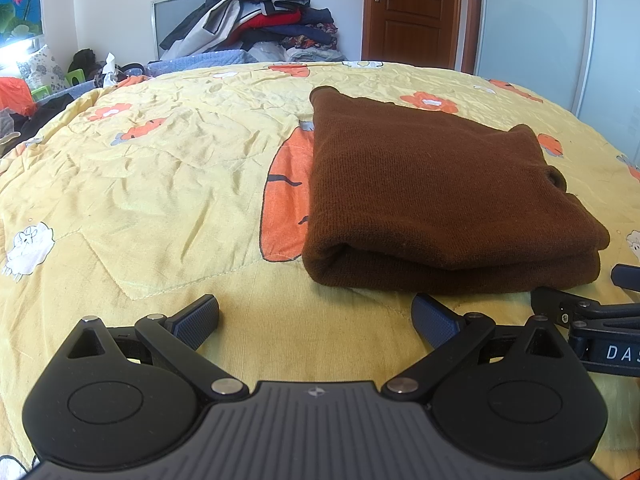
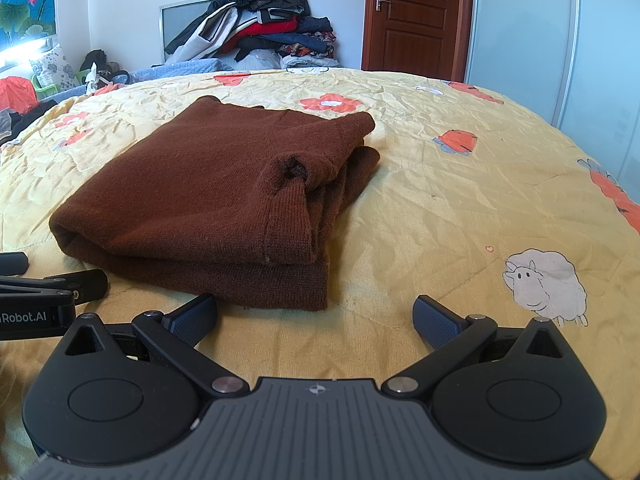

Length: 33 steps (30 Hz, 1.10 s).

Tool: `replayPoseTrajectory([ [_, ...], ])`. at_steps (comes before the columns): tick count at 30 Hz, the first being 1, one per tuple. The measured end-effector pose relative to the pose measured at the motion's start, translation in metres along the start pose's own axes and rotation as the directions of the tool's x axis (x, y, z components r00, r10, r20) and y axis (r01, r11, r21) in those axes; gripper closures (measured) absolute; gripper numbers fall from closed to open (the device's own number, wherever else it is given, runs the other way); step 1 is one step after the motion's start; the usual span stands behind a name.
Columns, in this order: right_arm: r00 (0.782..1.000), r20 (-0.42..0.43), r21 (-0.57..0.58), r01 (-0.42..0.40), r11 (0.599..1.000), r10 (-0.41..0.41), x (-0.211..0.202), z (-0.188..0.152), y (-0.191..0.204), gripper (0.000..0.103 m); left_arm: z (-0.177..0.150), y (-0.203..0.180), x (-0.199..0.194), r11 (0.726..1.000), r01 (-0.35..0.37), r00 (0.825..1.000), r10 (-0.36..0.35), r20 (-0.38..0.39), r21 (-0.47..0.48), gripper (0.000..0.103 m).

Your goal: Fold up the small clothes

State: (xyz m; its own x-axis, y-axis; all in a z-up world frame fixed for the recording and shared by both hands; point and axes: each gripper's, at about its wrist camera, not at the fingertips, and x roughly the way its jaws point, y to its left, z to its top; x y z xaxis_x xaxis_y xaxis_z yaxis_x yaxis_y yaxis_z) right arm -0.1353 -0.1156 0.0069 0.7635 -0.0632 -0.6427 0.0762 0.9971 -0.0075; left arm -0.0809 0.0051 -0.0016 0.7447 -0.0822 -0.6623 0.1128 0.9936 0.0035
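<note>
A brown knit sweater [image 1: 432, 196] lies folded into a thick rectangle on the yellow bedspread [image 1: 160, 184]. It also shows in the right wrist view [image 2: 208, 204], with a cuff and folded sleeve on top. My left gripper [image 1: 316, 320] is open and empty, just short of the sweater's near edge, to its left. My right gripper [image 2: 316, 318] is open and empty, in front of the sweater's near right corner. Each gripper shows at the edge of the other's view: the right one [image 1: 592, 312], the left one [image 2: 48, 292].
The bedspread [image 2: 460, 200] carries orange flower and white sheep prints. A heap of clothes [image 1: 260, 16] is piled against the far wall, with a brown door [image 1: 412, 12] and a white wardrobe [image 1: 536, 32] to its right. More clutter lies beyond the bed's left side [image 1: 24, 104].
</note>
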Motion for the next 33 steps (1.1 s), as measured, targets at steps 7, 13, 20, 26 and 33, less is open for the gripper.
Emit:
replayPoseTrajectory([
  [7,1.000,0.000,0.000,0.000,1.000,0.000,0.0000,0.0001,0.0000,0.000,0.0018,0.0017,0.0010,1.000,0.004,1.000,-0.004,-0.015,0.004,0.000],
  [13,1.000,0.000,0.000,0.000,1.000,0.000,0.0000,0.0001,0.0000,0.000,0.0033,0.0022,0.0011,1.000,0.006,1.000,-0.006,-0.020,0.004,0.000],
  [20,1.000,0.000,0.000,0.000,1.000,0.000,-0.0001,0.0001,-0.0001,0.000,0.0054,0.0034,0.0013,1.000,0.010,0.999,-0.010,-0.033,0.005,0.000],
  [26,1.000,0.000,0.000,0.000,1.000,0.000,-0.0001,0.0001,-0.0002,0.000,0.0051,0.0038,0.0009,1.000,0.012,0.999,-0.011,-0.034,0.005,0.000],
  [33,1.000,0.000,0.000,0.000,1.000,0.000,-0.0001,0.0000,-0.0001,0.000,0.0043,0.0051,-0.0001,1.000,0.016,0.999,-0.015,-0.029,0.007,0.000],
])
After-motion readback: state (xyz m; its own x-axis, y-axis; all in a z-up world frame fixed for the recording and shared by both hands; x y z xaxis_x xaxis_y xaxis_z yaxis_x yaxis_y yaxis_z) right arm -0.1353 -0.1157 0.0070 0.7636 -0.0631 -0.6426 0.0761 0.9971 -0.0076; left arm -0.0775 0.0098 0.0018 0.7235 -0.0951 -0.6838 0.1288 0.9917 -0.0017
